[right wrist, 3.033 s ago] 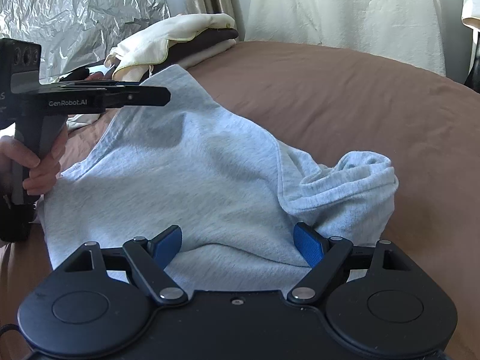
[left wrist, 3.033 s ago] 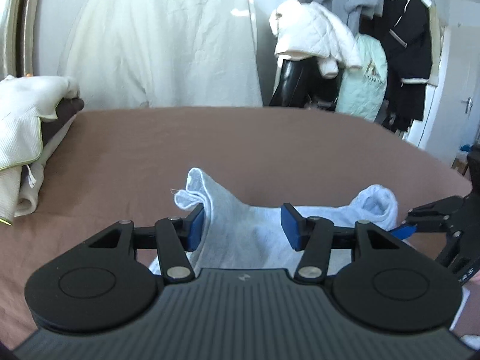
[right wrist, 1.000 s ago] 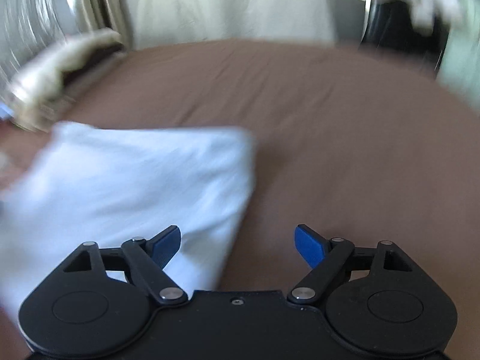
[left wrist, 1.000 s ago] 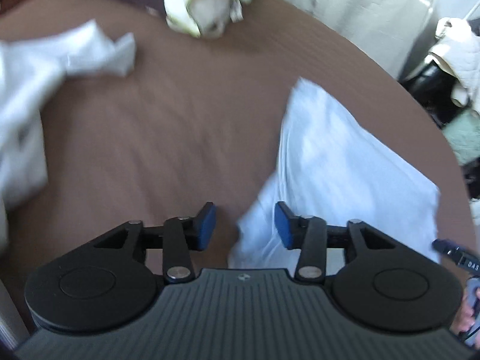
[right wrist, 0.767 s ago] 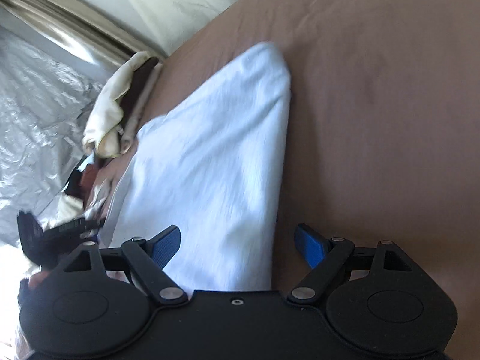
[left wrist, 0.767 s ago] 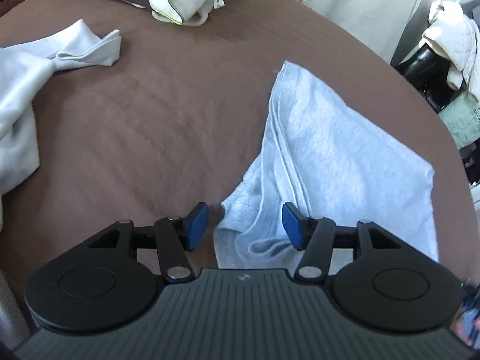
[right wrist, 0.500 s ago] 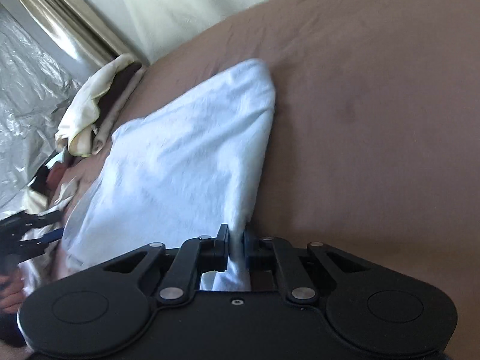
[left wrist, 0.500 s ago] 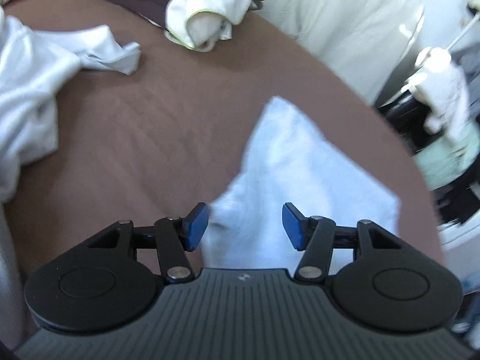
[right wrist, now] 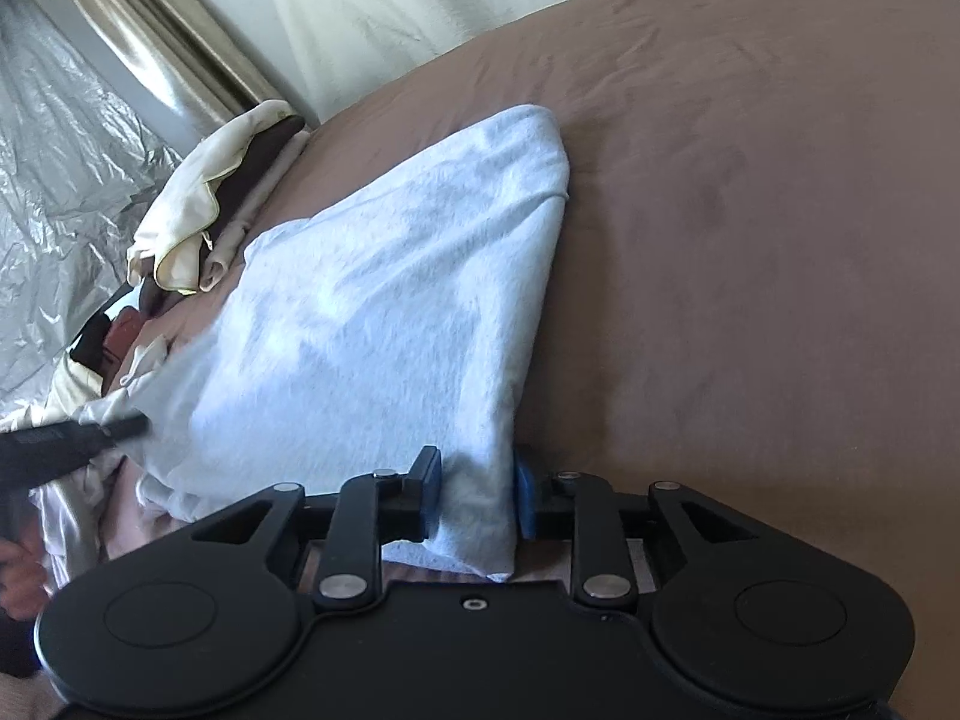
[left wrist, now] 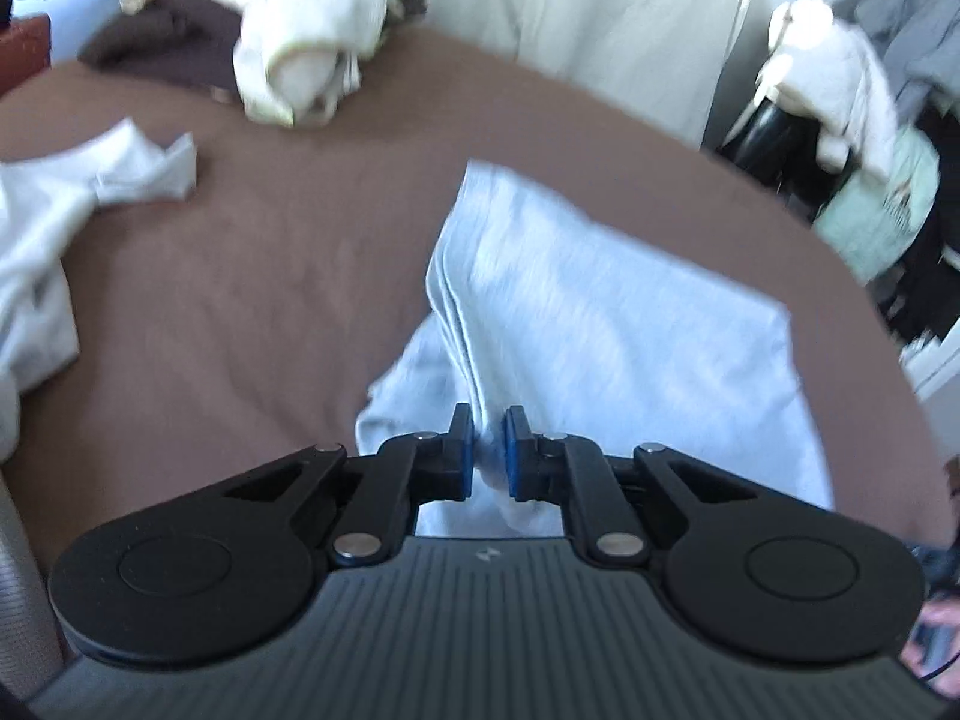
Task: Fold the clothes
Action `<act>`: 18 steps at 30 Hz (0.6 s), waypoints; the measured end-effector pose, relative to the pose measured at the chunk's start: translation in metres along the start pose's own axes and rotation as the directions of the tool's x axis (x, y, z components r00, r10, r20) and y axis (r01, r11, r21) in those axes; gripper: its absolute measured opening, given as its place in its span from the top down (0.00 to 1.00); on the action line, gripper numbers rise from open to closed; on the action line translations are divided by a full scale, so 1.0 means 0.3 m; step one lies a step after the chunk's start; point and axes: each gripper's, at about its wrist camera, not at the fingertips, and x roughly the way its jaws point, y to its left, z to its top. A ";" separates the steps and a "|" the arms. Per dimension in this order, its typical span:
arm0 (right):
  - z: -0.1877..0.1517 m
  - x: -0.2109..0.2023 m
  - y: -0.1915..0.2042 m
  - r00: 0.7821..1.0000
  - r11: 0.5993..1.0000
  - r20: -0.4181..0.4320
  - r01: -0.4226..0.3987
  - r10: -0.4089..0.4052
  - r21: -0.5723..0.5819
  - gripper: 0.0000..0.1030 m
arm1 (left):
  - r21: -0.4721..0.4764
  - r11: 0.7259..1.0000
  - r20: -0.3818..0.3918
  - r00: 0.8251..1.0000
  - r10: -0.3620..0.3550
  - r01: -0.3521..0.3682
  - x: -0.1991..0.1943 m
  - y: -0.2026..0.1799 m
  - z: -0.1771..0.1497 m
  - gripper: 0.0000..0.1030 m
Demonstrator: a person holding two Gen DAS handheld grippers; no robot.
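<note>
A light grey folded garment [left wrist: 600, 312] lies on the brown bed sheet [left wrist: 270, 270]. My left gripper [left wrist: 485, 456] is closing, and its blue pads pinch the garment's layered near edge. In the right wrist view the same garment [right wrist: 372, 300] spreads away to the left, its near corner between the jaws of my right gripper [right wrist: 477, 501]. Those jaws are opening and the pads stand slightly apart around the cloth. The left gripper [right wrist: 72, 450] shows as a blurred black bar at the garment's far left edge.
A rumpled white garment [left wrist: 48, 228] lies at the left of the bed. A pile of cream and brown clothes [left wrist: 288, 48] sits at the far edge. Hanging clothes [left wrist: 870, 120] crowd the right side. Silver foil [right wrist: 60, 120] covers the wall behind.
The left jaws, wide apart half a second ago, have closed on the garment's edge. The right jaws, then tightly shut on the corner, have parted.
</note>
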 end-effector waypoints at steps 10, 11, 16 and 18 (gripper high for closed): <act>-0.010 -0.003 -0.050 0.999 0.998 0.013 -0.044 0.044 0.050 0.73 | 0.015 0.993 -0.108 0.987 0.116 -0.115 0.021 0.010 -0.079 0.91; -0.013 -0.005 -0.050 0.999 0.998 0.017 -0.045 0.044 0.044 0.73 | 0.021 0.992 -0.112 0.986 0.124 -0.123 0.025 0.009 -0.082 0.90; -0.031 -0.040 -0.062 0.989 0.988 0.029 -0.149 0.148 0.034 0.62 | 0.014 0.991 -0.101 0.986 0.134 -0.134 0.024 0.021 -0.086 0.86; -0.047 -0.064 -0.063 0.976 0.976 0.040 -0.216 0.215 0.018 0.42 | 0.087 0.984 -0.027 0.987 0.156 -0.153 -0.011 -0.023 -0.080 0.85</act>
